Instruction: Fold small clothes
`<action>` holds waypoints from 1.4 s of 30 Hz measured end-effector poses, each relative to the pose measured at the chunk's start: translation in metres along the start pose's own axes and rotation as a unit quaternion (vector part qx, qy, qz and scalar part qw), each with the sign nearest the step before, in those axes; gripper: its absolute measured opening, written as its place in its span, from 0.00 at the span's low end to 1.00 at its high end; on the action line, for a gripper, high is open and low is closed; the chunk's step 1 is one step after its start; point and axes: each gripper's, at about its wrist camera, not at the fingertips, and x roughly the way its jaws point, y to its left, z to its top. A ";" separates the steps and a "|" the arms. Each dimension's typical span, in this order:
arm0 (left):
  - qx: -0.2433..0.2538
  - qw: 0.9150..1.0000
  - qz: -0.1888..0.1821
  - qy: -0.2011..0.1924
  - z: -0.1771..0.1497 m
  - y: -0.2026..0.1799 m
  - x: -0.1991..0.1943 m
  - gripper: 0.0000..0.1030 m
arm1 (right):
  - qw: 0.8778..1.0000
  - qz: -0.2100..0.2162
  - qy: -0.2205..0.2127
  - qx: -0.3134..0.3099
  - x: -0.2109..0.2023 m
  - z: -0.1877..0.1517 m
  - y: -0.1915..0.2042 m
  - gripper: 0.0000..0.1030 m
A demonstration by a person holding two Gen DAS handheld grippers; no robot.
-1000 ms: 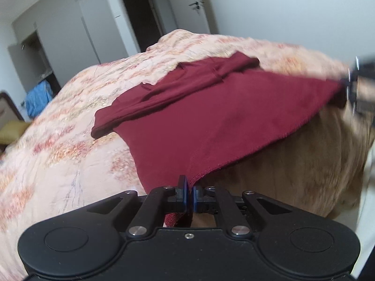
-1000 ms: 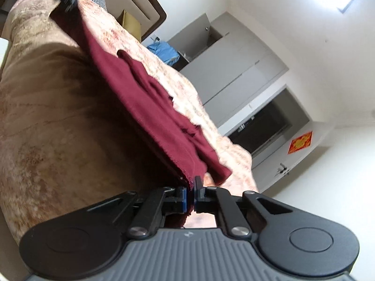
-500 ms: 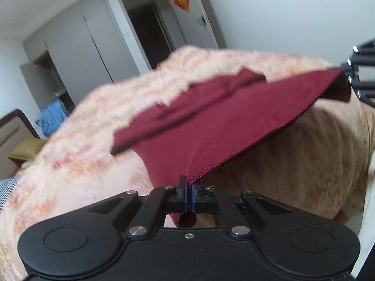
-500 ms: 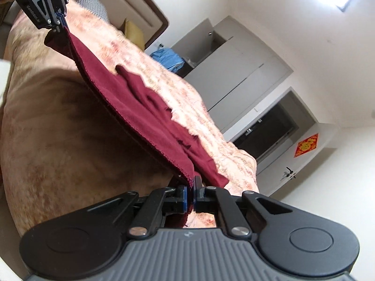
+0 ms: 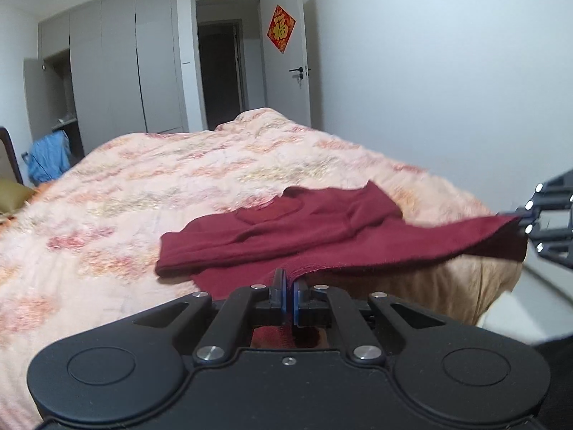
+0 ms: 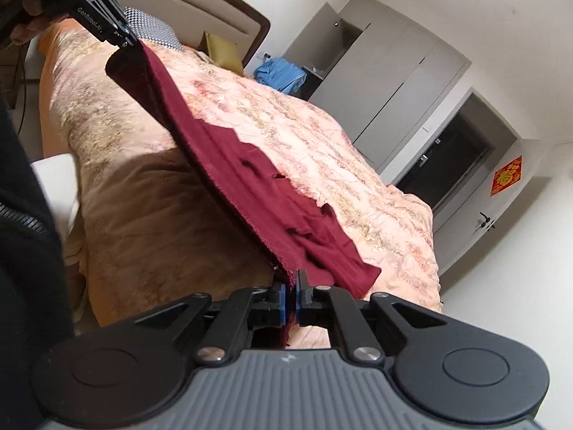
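Left gripper (image 5: 289, 292) jaws pinch one hem corner of the maroon garment (image 5: 286, 229); right gripper (image 6: 290, 295) jaws pinch the other. Hem edge is lifted taut between them at the bed (image 5: 143, 193) edge; sleeves and collar lie on the floral bedspread.

Left wrist view: low, close behind its fingers, facing across the bed (image 5: 150, 193) toward the doorway (image 5: 222, 71); right wrist view: rolled, facing along the bed edge; both share the maroon garment (image 5: 322, 229), wardrobe (image 6: 390, 82), doorway.
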 end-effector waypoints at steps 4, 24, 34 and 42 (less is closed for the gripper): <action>-0.002 1.000 0.025 0.012 0.028 0.011 0.037 0.03 | 1.000 -0.017 -0.014 -0.002 0.033 0.013 -0.022 0.05; 0.003 0.987 0.079 0.141 0.139 0.133 0.313 0.04 | 0.999 0.006 0.031 -0.008 0.321 0.086 -0.149 0.11; -0.059 0.974 0.048 0.214 0.107 0.178 0.410 0.06 | 0.993 0.076 0.087 0.034 0.417 0.065 -0.158 0.21; -0.095 0.977 -0.004 0.193 0.099 0.182 0.412 0.77 | 0.987 0.098 0.093 0.088 0.433 0.040 -0.166 0.84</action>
